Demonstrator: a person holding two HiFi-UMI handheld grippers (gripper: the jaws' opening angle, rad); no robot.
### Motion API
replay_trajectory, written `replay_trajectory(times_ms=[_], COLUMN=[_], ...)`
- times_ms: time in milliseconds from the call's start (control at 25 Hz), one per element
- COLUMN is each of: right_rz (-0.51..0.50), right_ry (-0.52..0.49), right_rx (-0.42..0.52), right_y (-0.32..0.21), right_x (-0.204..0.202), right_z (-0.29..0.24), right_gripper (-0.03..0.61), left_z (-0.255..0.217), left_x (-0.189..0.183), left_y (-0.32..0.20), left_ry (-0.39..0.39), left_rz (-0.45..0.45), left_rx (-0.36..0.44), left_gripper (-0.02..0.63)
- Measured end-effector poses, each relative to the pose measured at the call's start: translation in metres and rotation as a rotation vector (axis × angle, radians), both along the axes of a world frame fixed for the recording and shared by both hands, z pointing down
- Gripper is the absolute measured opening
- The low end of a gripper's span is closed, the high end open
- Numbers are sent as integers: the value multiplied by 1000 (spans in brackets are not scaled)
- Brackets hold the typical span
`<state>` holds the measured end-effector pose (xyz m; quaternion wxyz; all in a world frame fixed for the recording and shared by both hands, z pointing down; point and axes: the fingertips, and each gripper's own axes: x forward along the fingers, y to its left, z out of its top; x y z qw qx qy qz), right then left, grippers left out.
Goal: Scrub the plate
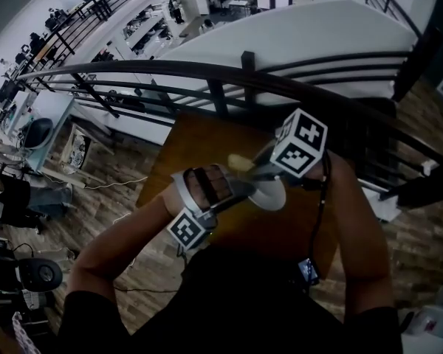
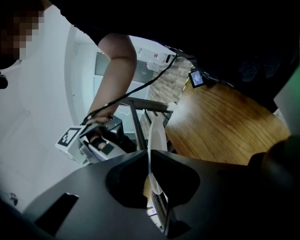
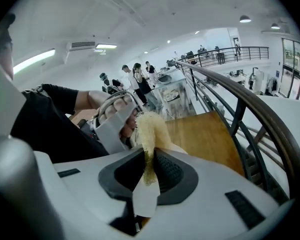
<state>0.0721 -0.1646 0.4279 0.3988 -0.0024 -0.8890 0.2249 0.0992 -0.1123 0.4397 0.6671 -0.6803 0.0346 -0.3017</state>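
Note:
A white plate [image 1: 271, 196] is held in the air above the wooden table [image 1: 199, 135]. My left gripper [image 1: 238, 190] is shut on its rim. In the left gripper view the plate [image 2: 155, 134] stands edge-on between the jaws of the left gripper [image 2: 152, 176]. A yellow sponge [image 1: 240, 163] sits at the plate's far side, with my right gripper [image 1: 249, 172] shut on it. In the right gripper view the sponge [image 3: 150, 131] sticks up, pinched between the jaws of the right gripper [image 3: 149, 171]. The left gripper's grey body [image 3: 112, 124] is close behind it.
A dark curved railing [image 1: 207, 72] runs just beyond the table, with a drop to a lower floor behind it. The right gripper's marker cube [image 1: 299, 142] hangs over the table's right part. A cable [image 1: 321, 205] trails from it. The wooden tabletop [image 3: 205, 134] shows beyond the sponge.

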Motion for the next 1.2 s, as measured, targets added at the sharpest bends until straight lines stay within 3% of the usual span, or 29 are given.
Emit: replay_trajectory(times_ms=[280,600,920,1200], right_rz=[-13,21,51,-10], right_ry=[-43,80,169,111], right_rx=[-11,-53,29,85], right_y=[35,32,-3,9], right_x=[7,40,35,4], right_z=[-10,39,43,12], right_gripper=[58,58,58,58], left_z=[-4,-11,-15,-8], left_x=[-25,-42,-31,-28], left_y=[-15,-16,-9,-10], left_ry=[8,-6,-1,-5], left_rz=[-79,-107,-82,-84], left_rx=[10,32,40,27], left_gripper=[21,23,25,23])
